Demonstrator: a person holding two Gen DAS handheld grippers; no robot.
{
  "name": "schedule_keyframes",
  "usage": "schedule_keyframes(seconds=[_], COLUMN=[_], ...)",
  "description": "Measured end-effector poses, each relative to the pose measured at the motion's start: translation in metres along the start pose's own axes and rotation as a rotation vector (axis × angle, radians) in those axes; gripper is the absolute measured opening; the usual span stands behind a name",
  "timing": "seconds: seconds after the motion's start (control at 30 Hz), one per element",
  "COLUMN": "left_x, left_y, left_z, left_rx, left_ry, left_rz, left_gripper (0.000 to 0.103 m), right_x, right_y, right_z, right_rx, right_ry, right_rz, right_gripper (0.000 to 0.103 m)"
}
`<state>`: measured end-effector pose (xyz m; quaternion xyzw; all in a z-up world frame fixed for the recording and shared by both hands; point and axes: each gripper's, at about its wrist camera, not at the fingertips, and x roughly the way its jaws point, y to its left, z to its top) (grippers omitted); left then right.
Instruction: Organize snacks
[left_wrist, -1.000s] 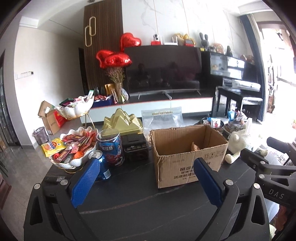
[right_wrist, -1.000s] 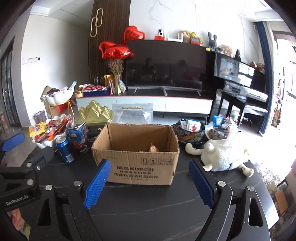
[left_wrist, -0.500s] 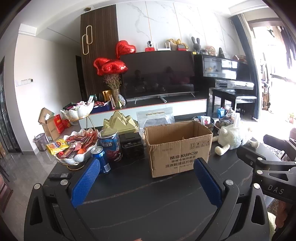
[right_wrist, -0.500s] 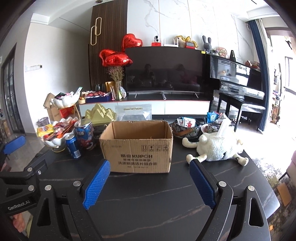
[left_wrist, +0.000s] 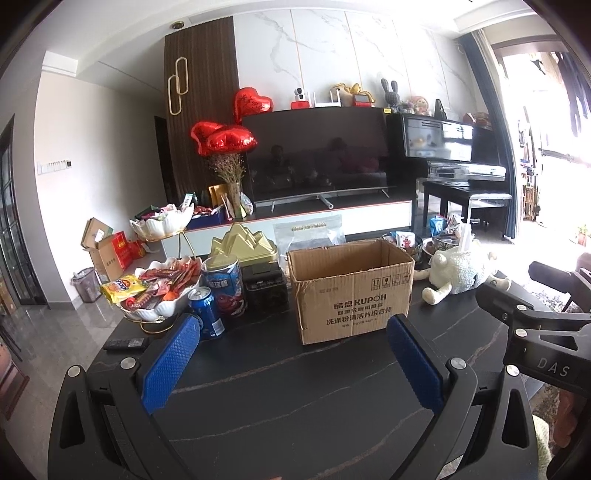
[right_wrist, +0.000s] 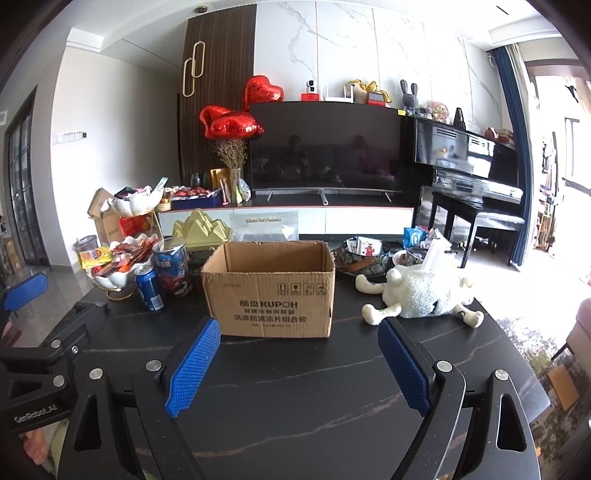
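left gripper (left_wrist: 293, 325): black angular frame | blue knurled pads (left_wrist: 170, 363) inside both fingers | silver round screws behind pads || right gripper (right_wrist: 298, 328): same black frame, blue pads (right_wrist: 192, 365), silver screws | white "DAS" and "GenRobot.AI" lettering on housings

surface (right_wrist: 295, 398): black, thin pale veins. cardboard box (right_wrist: 271, 295): plain brown, dark printed lettering. soda can (right_wrist: 149, 288): blue. snack tub (left_wrist: 223, 286): blue, red print. tiered bowl (left_wrist: 155, 312): white, red and yellow packets inside. plush sheep (right_wrist: 421, 291): cream, nubby. tongs pads (right_wrist: 192, 365): blue, dimpled texture. heart balloons (right_wrist: 232, 127): shiny red.
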<state>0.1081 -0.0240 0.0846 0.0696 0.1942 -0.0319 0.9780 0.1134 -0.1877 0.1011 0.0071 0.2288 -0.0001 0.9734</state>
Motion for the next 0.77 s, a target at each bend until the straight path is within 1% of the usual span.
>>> schedule_keyframes(seconds=[0.3,0.77], left_x=[-0.0064,-0.0106], left_y=[-0.0025,-0.0024], left_z=[-0.0016,0.0010], left_rx=[-0.004,-0.015], left_ry=[-0.008,-0.016], left_rz=[0.000,0.002], left_gripper=[0.103,0.103], right_x=[-0.0089,-0.0099], right_y=[0.0008,0.0031], right_z=[-0.0018,-0.0038], right_rx=[-0.003,-0.005], right_ry=[-0.008,-0.006], right_rz=[0.009,0.013], right_gripper=[0.088,0.088])
